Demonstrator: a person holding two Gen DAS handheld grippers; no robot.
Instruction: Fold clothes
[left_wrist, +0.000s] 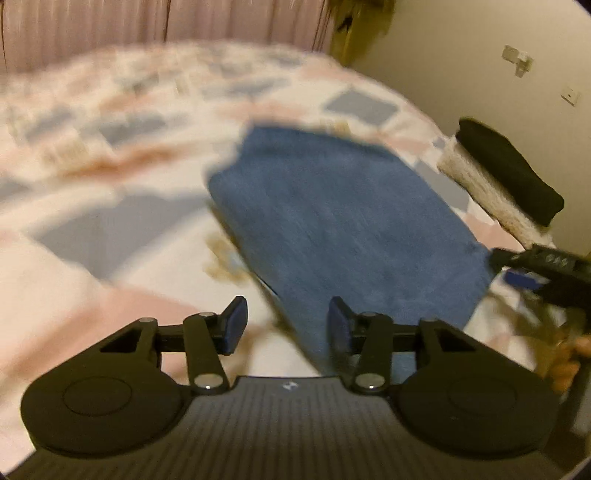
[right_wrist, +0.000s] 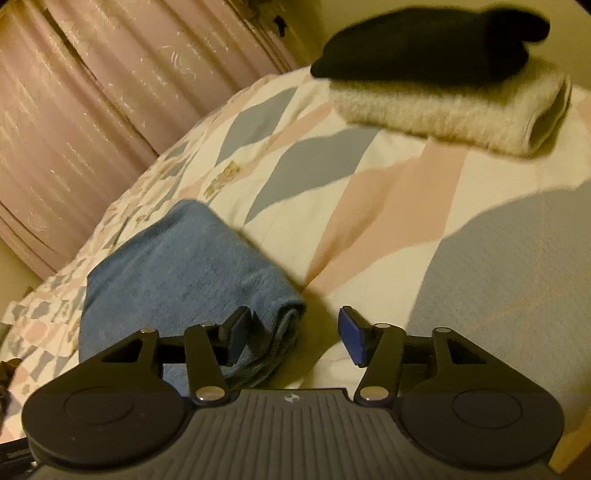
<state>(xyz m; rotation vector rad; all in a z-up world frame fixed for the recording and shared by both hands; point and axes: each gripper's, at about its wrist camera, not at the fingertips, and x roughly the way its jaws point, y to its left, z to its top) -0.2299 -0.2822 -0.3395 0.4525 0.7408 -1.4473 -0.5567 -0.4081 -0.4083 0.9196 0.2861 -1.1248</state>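
Now both tools part-open, empty: left tool (left_wrist: 284, 325), right tool (right_wrist: 291, 334) over blue garment (right_wrist: 177, 266).

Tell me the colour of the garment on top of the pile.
Black garment, on a cream knit; clearest in the right wrist view.

A folded blue garment (left_wrist: 343, 221) is seen on the patterned bedspread (left_wrist: 110, 206), with the open left gripper (left_wrist: 286, 325) at six o'clock and stacked clothes (left_wrist: 502, 184) at two o'clock.
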